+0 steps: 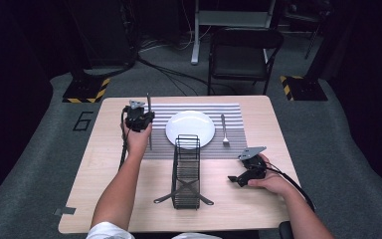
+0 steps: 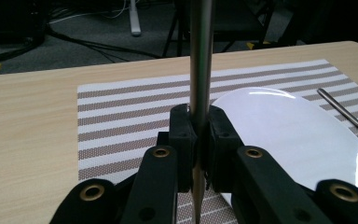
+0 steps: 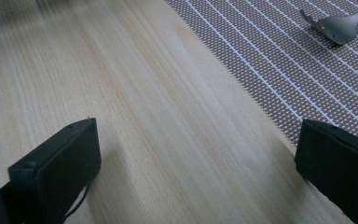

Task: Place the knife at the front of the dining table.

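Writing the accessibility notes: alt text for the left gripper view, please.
The left gripper is shut on a thin upright metal utensil, probably a knife, held over a striped placemat on a wooden table. A white plate lies to its right, with a fork handle beyond.

Wooden table (image 1: 104,164) — striped placemat (image 1: 234,148) and wire rack (image 1: 186,172) on it.

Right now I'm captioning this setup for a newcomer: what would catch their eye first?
The left gripper holds a long metal utensil upright over the striped placemat, left of the white plate. A black wire rack stands mid-table, and the right gripper rests open on bare wood.
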Action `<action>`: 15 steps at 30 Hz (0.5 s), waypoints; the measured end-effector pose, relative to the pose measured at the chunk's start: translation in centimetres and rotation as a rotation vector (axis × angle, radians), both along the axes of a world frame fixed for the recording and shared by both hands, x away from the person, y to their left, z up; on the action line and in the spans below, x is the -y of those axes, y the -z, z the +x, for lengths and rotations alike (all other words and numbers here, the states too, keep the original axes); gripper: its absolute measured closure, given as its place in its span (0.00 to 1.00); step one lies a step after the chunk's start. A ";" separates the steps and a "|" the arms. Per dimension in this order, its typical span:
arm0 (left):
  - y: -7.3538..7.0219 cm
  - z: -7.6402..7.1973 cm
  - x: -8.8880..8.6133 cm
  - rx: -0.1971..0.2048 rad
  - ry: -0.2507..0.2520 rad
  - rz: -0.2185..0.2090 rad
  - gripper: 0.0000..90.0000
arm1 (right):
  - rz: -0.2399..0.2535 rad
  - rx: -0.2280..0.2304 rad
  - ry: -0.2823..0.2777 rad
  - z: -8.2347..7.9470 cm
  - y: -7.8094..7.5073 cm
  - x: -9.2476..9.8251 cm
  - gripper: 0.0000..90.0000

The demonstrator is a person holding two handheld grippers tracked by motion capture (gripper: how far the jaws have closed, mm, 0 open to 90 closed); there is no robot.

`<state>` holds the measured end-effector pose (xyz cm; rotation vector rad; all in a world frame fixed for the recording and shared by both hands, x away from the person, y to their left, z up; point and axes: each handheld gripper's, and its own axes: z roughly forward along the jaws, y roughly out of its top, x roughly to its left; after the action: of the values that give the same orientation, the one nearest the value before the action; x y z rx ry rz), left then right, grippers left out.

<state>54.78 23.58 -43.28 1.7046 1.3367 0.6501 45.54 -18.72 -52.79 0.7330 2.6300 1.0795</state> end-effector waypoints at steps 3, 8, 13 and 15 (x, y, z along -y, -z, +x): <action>0.3 0.3 0.1 0.006 -0.006 -0.010 0.92 | 0.001 0.005 -0.003 0.0 0.0 0.0 0.00; 0.7 1.0 -0.1 -0.007 -0.024 -0.036 0.92 | 0.000 0.000 0.000 0.0 0.0 0.0 0.00; 1.1 1.6 0.1 -0.009 -0.034 -0.033 0.92 | -0.001 0.000 -0.002 0.0 0.0 0.0 0.00; 1.3 1.9 0.2 -0.008 -0.040 -0.037 0.92 | 0.000 0.000 0.000 0.0 0.0 0.0 0.00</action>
<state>56.65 23.41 -44.62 1.6565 1.3831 0.6381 45.54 -18.72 -52.79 0.7331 2.6300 1.0795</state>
